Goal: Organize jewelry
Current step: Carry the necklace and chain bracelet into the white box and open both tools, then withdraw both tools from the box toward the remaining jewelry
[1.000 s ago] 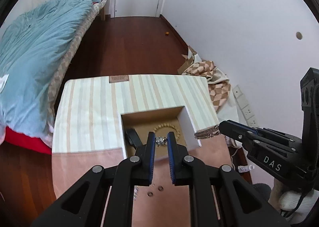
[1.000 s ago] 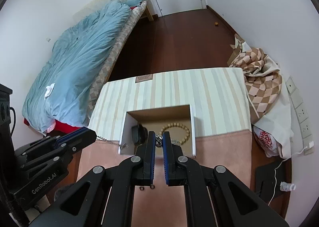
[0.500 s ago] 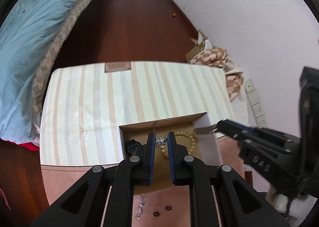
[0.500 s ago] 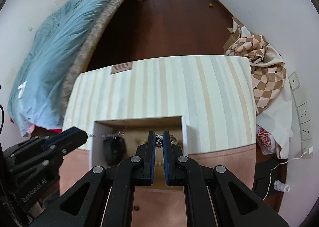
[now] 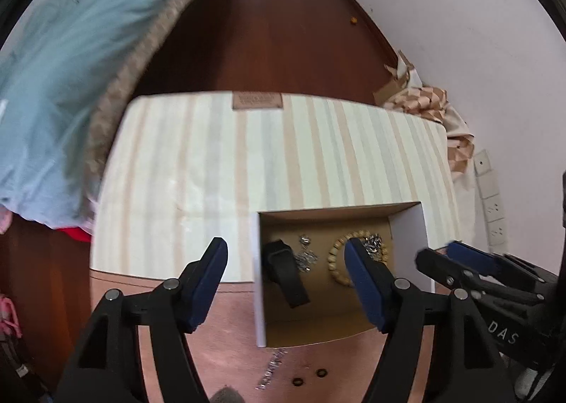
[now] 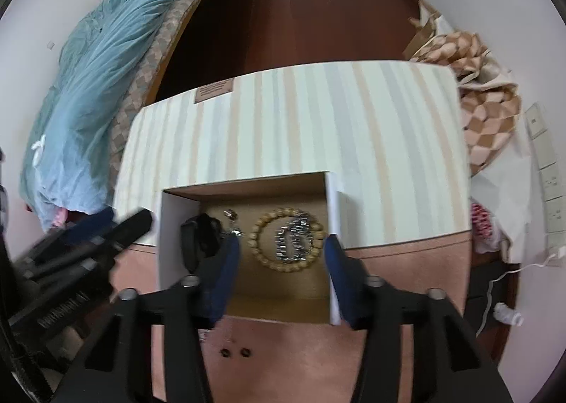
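Note:
An open cardboard box (image 5: 410, 226) (image 6: 332, 198) stands on the table. Inside lie a black watch (image 5: 284, 270) (image 6: 198, 237), a wooden bead bracelet (image 5: 338, 261) (image 6: 261, 229), a silver chain (image 6: 293, 240) (image 5: 373, 244) coiled in the bracelet, and a small silver piece (image 5: 306, 256). My left gripper (image 5: 286, 263) is open and empty above the box's left wall. My right gripper (image 6: 281, 261) is open and empty over the box, its fingers either side of the bracelet. A silver chain (image 5: 270, 373) and two small dark rings (image 5: 309, 377) (image 6: 233, 352) lie on the pink cloth in front of the box.
The table has a striped cloth (image 5: 283, 155) at the back and a pink cloth (image 6: 406, 261) in front. A bed with a blue duvet (image 6: 99, 67) is at left. Checked fabric (image 6: 484, 113) and wall sockets (image 5: 491, 205) are at right.
Both grippers opened: the chain they held stretched between them now lies coiled in the box. The left gripper shifted left over the box wall; both sit lower and closer.

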Motion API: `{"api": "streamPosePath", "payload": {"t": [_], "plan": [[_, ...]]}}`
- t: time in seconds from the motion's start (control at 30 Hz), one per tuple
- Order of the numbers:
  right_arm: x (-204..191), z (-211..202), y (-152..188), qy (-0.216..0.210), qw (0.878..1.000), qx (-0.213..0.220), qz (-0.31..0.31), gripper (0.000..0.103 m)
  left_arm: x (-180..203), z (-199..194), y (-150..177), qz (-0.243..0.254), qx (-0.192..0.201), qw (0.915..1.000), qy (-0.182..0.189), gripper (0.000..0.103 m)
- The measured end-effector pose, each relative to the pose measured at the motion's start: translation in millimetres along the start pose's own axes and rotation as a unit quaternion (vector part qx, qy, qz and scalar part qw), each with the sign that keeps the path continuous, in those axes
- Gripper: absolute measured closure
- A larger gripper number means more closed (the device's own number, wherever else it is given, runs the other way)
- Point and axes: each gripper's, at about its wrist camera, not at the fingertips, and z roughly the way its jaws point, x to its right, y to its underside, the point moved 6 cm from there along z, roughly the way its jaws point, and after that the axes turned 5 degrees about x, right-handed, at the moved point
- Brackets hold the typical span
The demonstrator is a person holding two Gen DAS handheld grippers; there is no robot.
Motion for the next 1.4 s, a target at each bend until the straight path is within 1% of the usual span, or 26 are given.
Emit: {"api": "streamPosePath", "payload": {"t": [0.03, 0.1, 0.13, 0.17, 0.2, 0.23, 0.27, 0.3, 0.33, 0.37, 0.43, 0.53, 0.63, 1.0, 1.23, 1.33, 1.4], "plan": [[2, -4, 4, 0.01, 1.0, 0.005, -0.005, 0.049, -2, -4, 1, 0.004, 0.005, 0.9999, -0.012, 0.035], [4, -9, 10, 0.027, 0.999, 0.013, -0.013, 0.047, -4, -9, 4, 0.013, 0.014, 0.9994, -0.03, 0.028], [4, -13, 16, 0.039, 0.999, 0.018, -0.019, 0.044, -5, -12, 7, 0.018, 0.019, 0.9989, -0.039, 0.017], [5, -15, 19, 0.046, 0.998, 0.021, -0.021, 0.037, -7, -14, 11, 0.021, 0.024, 0.9984, -0.047, 0.011], [6, -18, 24, 0.053, 0.998, 0.025, -0.024, 0.034, -9, -15, 14, 0.022, 0.026, 0.9981, -0.052, 0.011], [6, -20, 28, 0.061, 0.997, 0.029, -0.026, 0.034, -11, -16, 21, 0.022, 0.026, 0.9978, -0.057, 0.011], [7, -23, 31, 0.068, 0.997, 0.032, -0.028, 0.031, -12, -17, 26, 0.022, 0.025, 0.9978, -0.057, 0.01], [8, -26, 34, 0.075, 0.996, 0.036, -0.03, 0.02, -14, -19, 33, 0.02, 0.024, 0.9979, -0.058, 0.01], [8, -28, 37, 0.081, 0.995, 0.04, -0.031, 0.013, -14, -19, 36, 0.02, 0.025, 0.9978, -0.058, 0.01], [9, -32, 40, 0.087, 0.995, 0.044, -0.033, 0.007, -14, -21, 41, 0.021, 0.027, 0.9976, -0.06, 0.006], [8, -38, 45, 0.1, 0.993, 0.053, -0.041, 0.007, -15, -26, 50, 0.025, 0.034, 0.9967, -0.069, 0.002], [4, -47, 55, 0.111, 0.991, 0.064, -0.048, 0.006, -15, -36, 59, 0.023, 0.046, 0.996, -0.073, 0.002], [1, -58, 64, 0.118, 0.989, 0.078, -0.051, 0.002, -17, -51, 65, 0.016, 0.063, 0.995, -0.075, 0.002], [-16, -119, 95, 0.115, 0.982, 0.139, -0.057, 0.001, -16, -116, 91, 0.011, 0.113, 0.9916, -0.062, 0.001], [-22, -154, 107, 0.106, 0.979, 0.165, -0.051, 0.001, -19, -143, 106, 0.012, 0.125, 0.9905, -0.057, 0.001], [-23, -158, 113, 0.099, 0.98, 0.165, -0.046, 0.001, -22, -145, 114, 0.011, 0.124, 0.9905, -0.06, 0.001], [-22, -153, 119, 0.097, 0.982, 0.159, -0.044, 0.001, -25, -142, 119, 0.012, 0.123, 0.9902, -0.065, 0.001]]}}
